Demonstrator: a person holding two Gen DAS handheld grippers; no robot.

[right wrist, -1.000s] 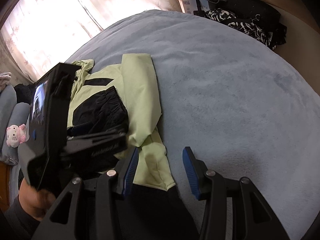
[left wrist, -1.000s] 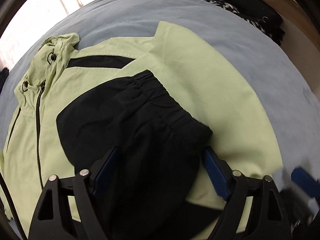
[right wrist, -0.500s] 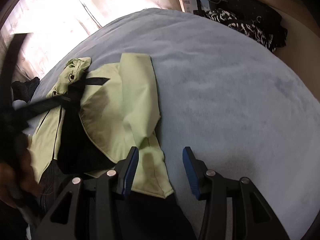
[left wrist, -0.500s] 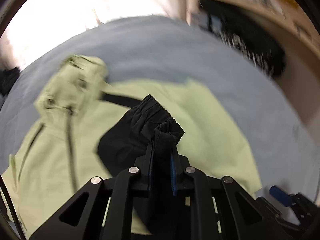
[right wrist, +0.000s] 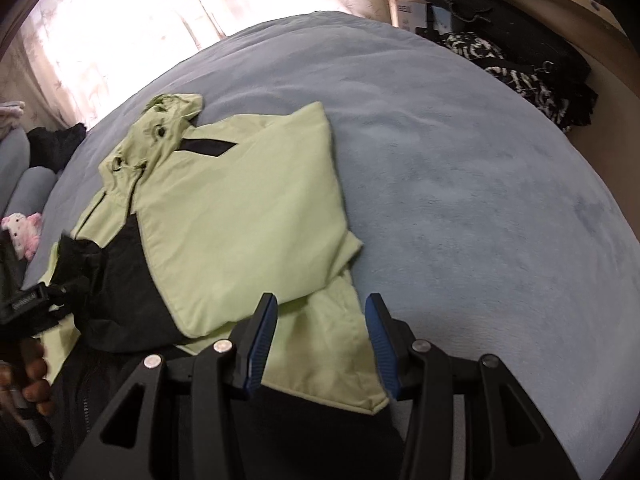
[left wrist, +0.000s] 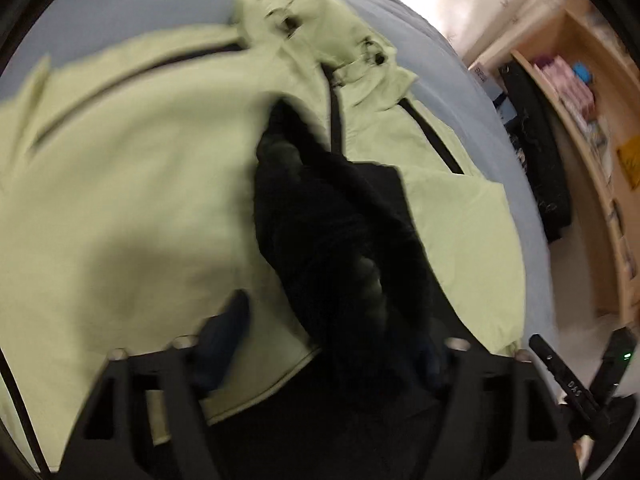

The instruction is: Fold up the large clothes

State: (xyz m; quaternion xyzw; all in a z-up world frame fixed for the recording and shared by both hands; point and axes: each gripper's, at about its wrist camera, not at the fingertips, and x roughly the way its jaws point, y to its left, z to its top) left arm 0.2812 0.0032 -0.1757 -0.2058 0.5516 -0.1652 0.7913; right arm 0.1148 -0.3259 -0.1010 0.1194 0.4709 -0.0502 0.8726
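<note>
Jaws of my left gripper opening, blurred; black elasticated sleeve cuff lies between them, contact not discernible. My right gripper stands part open over the hem, gripping nothing. Pale green hooded nylon jacket with black panels lies partly folded on the grey-blue fleece bed cover, hood toward the curtained window.
</note>
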